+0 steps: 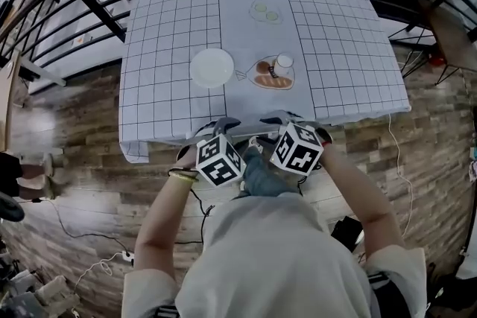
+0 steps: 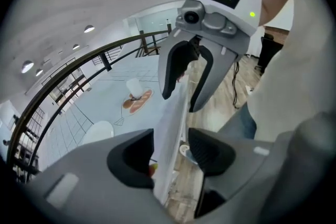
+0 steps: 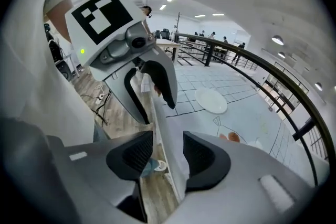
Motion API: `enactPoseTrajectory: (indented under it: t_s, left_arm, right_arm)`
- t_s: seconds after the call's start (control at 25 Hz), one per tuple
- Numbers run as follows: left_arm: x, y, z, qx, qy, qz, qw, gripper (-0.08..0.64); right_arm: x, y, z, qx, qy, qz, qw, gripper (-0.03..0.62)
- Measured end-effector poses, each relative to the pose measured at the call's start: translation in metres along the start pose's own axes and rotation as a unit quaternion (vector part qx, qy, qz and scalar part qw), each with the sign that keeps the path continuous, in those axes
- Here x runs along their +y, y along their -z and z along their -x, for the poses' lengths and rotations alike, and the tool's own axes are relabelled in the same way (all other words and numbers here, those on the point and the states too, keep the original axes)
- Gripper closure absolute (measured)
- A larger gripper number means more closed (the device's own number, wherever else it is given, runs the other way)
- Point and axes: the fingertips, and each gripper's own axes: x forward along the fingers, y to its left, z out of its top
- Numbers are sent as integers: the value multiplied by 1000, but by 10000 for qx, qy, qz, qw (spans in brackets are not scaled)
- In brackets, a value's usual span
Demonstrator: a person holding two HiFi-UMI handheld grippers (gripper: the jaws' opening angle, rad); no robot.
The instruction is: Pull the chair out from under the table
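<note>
Standing at the near edge of the cloth-covered table (image 1: 328, 33), a person held the left gripper (image 1: 212, 127) and right gripper (image 1: 287, 120) side by side in the head view, both angled down at the hanging hem. A plate (image 1: 212, 67) and a cup (image 1: 283, 63) sat farther in, well apart from both. No chair showed; it was probably tucked beneath the table behind the cloth, which would explain the low reach at that edge.

The left gripper view had its jaws apart, straddling the table's draped edge without pressing it, with the tabletop on one side and the wooden floor (image 2: 223, 86) on the other.

The right gripper view showed the same: jaws spread wide, the edge between them, nothing clamped, seemingly poised to find a hold.
</note>
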Motion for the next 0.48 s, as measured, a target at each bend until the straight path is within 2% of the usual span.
enactPoseTrajectory:
  t_s: [0.32,0.48]
  left_arm:
    - [-3,11,-18,592,171,-863,9944,328]
    - [-6,17,-25,849,297,-1090,9900,328]
  right_arm:
    - [8,21,-21,811,-340,899,9921,403]
    - [13,28,-30,1097,-476,1213,9854,402]
